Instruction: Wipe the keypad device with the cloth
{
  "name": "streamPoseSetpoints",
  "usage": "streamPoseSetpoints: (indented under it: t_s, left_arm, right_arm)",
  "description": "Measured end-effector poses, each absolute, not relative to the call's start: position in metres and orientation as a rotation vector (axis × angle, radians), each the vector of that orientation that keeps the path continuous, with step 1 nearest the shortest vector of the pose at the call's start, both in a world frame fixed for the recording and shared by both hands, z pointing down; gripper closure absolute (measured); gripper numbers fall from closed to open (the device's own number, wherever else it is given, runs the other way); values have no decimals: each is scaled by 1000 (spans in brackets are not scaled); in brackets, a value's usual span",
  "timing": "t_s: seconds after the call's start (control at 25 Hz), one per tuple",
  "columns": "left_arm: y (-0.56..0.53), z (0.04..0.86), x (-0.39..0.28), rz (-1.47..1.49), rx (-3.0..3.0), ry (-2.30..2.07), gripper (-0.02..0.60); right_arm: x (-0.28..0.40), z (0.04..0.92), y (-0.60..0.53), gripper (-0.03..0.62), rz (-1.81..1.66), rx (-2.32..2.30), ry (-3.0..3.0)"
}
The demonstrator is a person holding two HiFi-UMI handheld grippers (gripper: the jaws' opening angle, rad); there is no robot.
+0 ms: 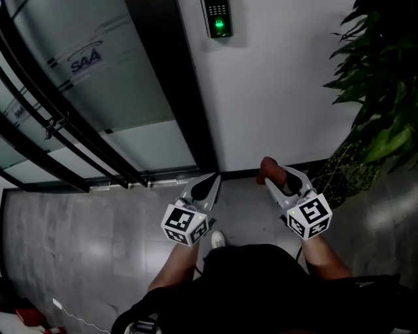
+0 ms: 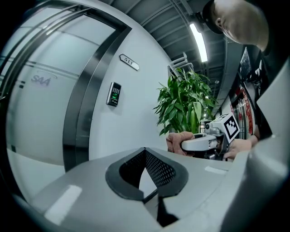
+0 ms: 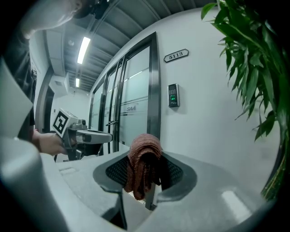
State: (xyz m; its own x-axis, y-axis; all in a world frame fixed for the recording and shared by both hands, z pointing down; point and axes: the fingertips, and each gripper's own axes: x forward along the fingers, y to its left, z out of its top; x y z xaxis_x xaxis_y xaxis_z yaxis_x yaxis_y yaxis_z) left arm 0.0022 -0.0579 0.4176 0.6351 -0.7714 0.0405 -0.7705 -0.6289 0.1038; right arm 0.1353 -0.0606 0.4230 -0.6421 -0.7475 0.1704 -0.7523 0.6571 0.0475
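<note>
Up on the white wall (image 1: 281, 85), near its left edge by the dark door frame (image 1: 176, 85), sits the keypad device (image 1: 217, 18), green light glowing. In the head view it's well apart from both tongs. The left tongs (image 1: 213, 180) and right tongs (image 1: 274, 176) hang low over the floor (image 1: 98, 241).

Left gripper view: jaws closed tip to tip, nothing between them.

Right gripper view: jaws clamped on the cloth (image 3: 143, 165), a reddish knitted wad bunched above and drooping below. Soft and light, it should mould over the keys. The device looks rigid and fixed, so press gently, leading with a padded fold.
</note>
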Motion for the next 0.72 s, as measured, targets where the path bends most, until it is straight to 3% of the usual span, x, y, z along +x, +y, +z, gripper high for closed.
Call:
streamPoseSetpoints:
  t_s: [0.72]
  left_arm:
    - [-58, 407, 9, 6, 2766, -1305, 566]
  right_arm:
    - [141, 423, -55, 451, 59, 1253, -2718]
